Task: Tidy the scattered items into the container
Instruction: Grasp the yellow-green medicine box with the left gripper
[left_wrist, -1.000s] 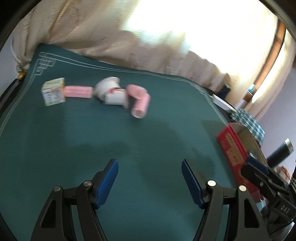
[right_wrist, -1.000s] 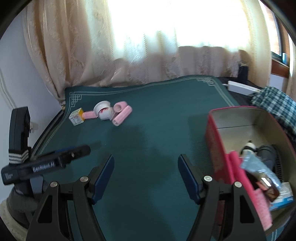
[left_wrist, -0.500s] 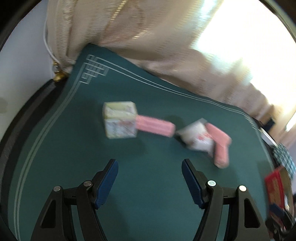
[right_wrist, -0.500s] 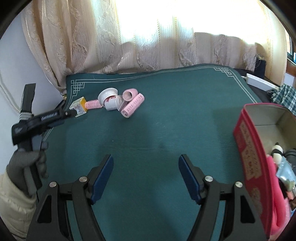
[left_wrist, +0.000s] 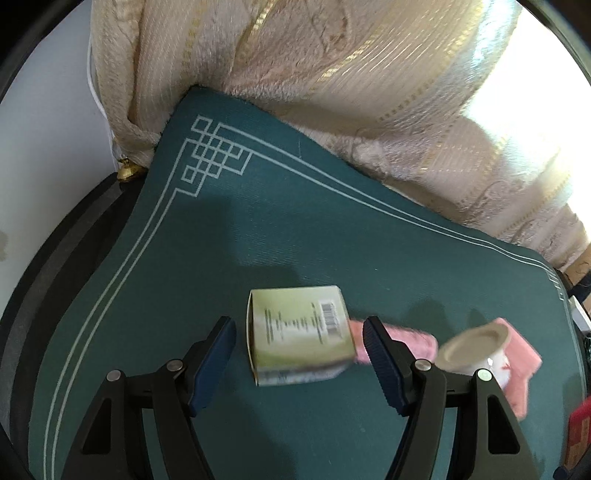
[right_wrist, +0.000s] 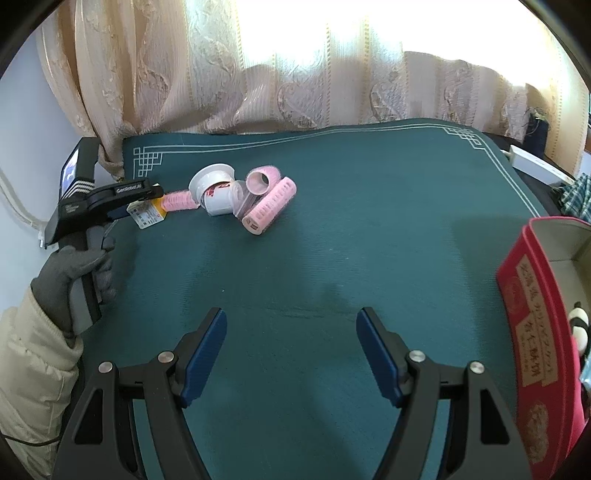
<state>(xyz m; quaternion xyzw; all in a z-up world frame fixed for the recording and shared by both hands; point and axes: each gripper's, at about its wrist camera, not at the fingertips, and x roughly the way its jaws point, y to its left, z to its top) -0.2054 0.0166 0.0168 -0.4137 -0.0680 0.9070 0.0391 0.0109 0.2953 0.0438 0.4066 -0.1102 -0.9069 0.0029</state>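
Green cloth covers the table; at lower centre of the left wrist view, the left gripper is spread wide around a small carton, its blue pads not touching it. Pink hair rollers and a white cup lie beside it. Wide open and empty, the right gripper hovers over bare cloth, the red box at the frame's right edge.

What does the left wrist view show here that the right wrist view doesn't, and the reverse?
Only the left wrist view: the barcode face of the small box, sitting between the open left gripper fingers. Only the right wrist view: the red container, the gloved hand, and the open, empty right gripper. Both: box, pink rollers, white cup, green mat.
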